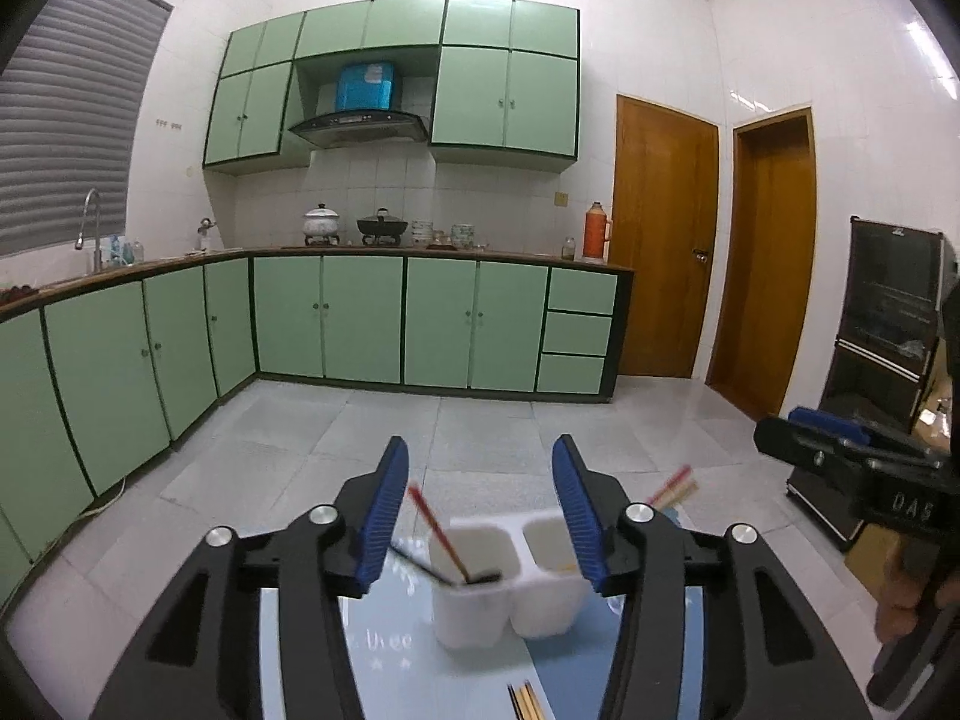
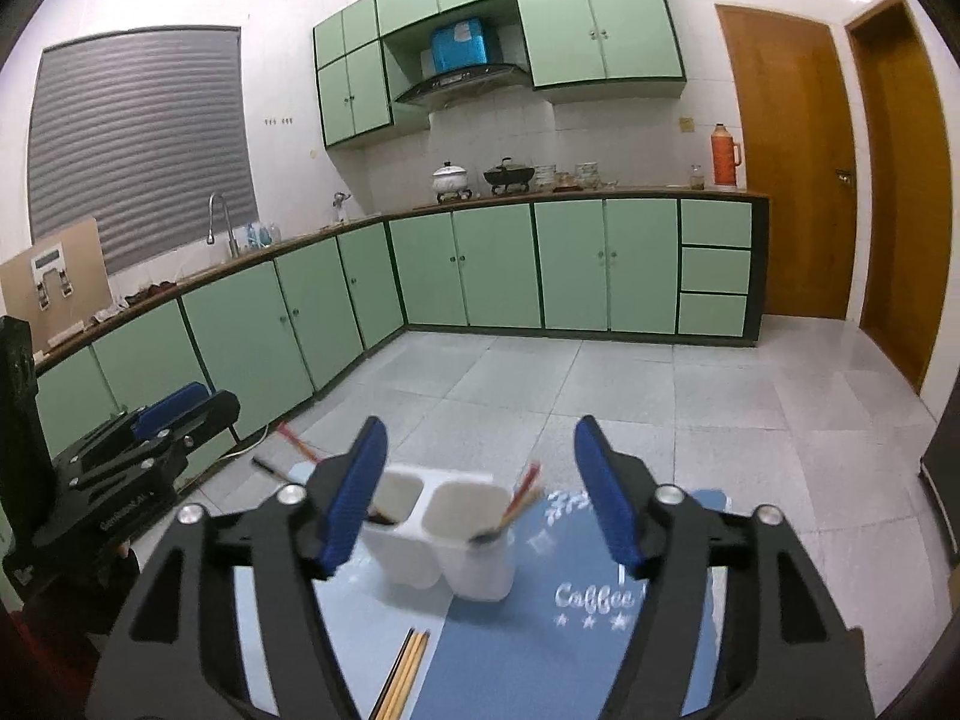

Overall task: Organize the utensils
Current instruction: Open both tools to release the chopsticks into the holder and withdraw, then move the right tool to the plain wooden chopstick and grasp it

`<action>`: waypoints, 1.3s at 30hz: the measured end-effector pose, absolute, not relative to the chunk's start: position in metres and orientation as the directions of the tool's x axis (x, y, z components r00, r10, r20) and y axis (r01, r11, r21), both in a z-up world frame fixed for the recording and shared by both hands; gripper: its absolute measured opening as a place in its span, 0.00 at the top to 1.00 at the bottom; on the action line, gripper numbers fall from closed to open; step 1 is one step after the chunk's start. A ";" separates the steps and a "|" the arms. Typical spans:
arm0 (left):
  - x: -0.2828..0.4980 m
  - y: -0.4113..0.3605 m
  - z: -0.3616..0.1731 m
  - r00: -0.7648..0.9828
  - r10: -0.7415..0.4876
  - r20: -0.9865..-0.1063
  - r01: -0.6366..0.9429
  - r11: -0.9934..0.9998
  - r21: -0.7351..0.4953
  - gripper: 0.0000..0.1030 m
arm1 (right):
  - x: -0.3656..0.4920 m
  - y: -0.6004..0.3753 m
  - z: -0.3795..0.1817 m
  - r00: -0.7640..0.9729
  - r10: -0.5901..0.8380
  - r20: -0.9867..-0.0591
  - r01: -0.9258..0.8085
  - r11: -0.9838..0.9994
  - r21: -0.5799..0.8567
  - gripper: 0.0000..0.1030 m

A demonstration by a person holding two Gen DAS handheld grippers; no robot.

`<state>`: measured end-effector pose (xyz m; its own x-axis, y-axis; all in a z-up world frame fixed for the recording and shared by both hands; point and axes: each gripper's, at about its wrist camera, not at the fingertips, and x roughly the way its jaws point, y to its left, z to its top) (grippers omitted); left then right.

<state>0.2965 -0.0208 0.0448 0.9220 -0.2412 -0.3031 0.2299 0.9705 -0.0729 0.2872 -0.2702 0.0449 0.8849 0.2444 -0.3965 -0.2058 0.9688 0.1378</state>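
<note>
A white two-compartment holder (image 1: 510, 588) (image 2: 444, 540) stands on a blue mat (image 2: 570, 636). In its left compartment lean a red chopstick (image 1: 435, 525) and a dark one (image 2: 270, 468). A red and a wooden chopstick (image 2: 521, 495) (image 1: 675, 487) stand in its right compartment. A loose bundle of wooden and dark chopsticks (image 2: 403, 678) (image 1: 525, 702) lies on the table in front of the holder. My left gripper (image 1: 480, 444) is open above and just short of the holder, with nothing between its blue pads. My right gripper (image 2: 480, 423) is open too, empty, over the holder.
Each gripper shows in the other's view, the right gripper (image 1: 780, 426) at the right and the left gripper (image 2: 213, 402) at the left. Beyond the table lie a tiled floor, green cabinets (image 1: 360, 324), two wooden doors (image 1: 660, 240) and a dark cabinet (image 1: 882, 372).
</note>
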 end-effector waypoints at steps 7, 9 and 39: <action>0.232 -0.014 0.012 0.912 -0.232 -0.339 0.212 0.973 -0.095 0.50 | 0.223 -0.266 -0.003 0.871 0.240 -0.429 -0.184 0.968 0.168 0.35; 0.218 -0.011 -0.002 0.904 -0.223 -0.364 0.194 0.974 -0.113 0.50 | 0.205 -0.262 -0.018 0.873 0.234 -0.429 -0.176 0.970 0.170 0.35; 0.129 0.011 -0.156 0.748 -0.113 -0.655 0.137 0.990 -0.015 0.50 | 0.115 -0.200 -0.183 0.656 0.249 -0.712 -0.217 0.966 0.138 0.43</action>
